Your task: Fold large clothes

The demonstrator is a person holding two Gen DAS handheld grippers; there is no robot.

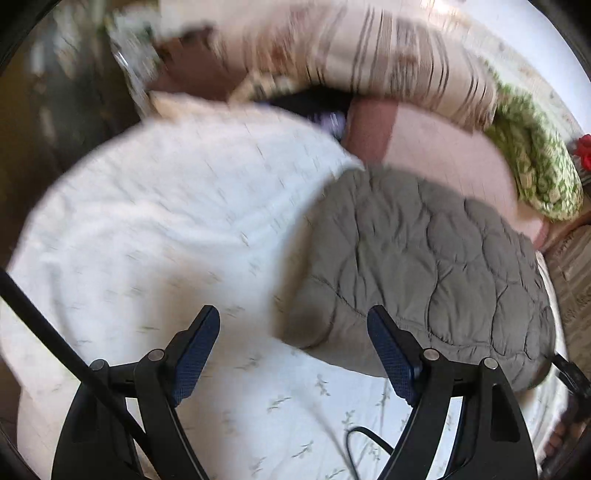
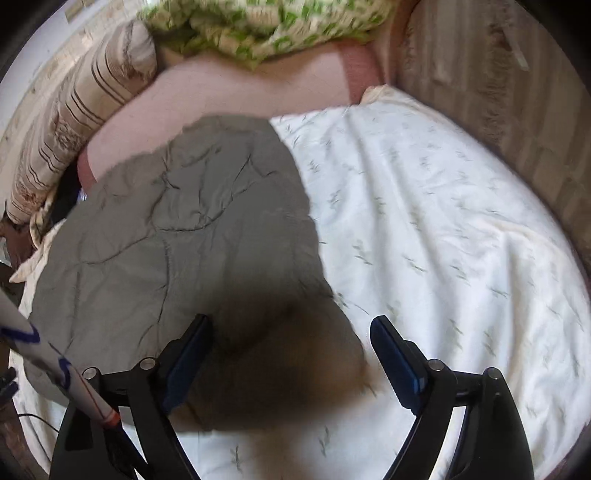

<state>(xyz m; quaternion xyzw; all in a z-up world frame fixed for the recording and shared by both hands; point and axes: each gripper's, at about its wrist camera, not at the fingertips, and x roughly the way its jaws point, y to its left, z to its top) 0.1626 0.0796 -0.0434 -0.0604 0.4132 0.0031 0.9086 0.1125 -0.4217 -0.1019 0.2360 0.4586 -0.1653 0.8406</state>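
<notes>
In the left wrist view, the left gripper hangs above a bed with its 2 fingers spread wide and nothing between them. Below it lies a white sheet printed with small grey-green sprigs. A grey quilted garment lies bunched on the sheet, to the right of the gripper; its near edge sits just beyond the right finger, and the picture does not show any contact. Beyond the garment is a pink cover. Further back, a striped beige pillow rests against the wall, and a green and white patterned cloth lies at the right end of the pink cover. A black cable loops over the sheet near the bottom. The picture is blurred, mostly toward the top.

In the right wrist view, the right gripper also points down at the bed with its 2 fingers wide apart and holding nothing. The grey quilted garment fills the left half, lying on the white sheet, and a dark shadow covers its near end between the fingers. The pink cover lies behind it, with the striped beige pillow on the left and the green and white patterned cloth at the top.
</notes>
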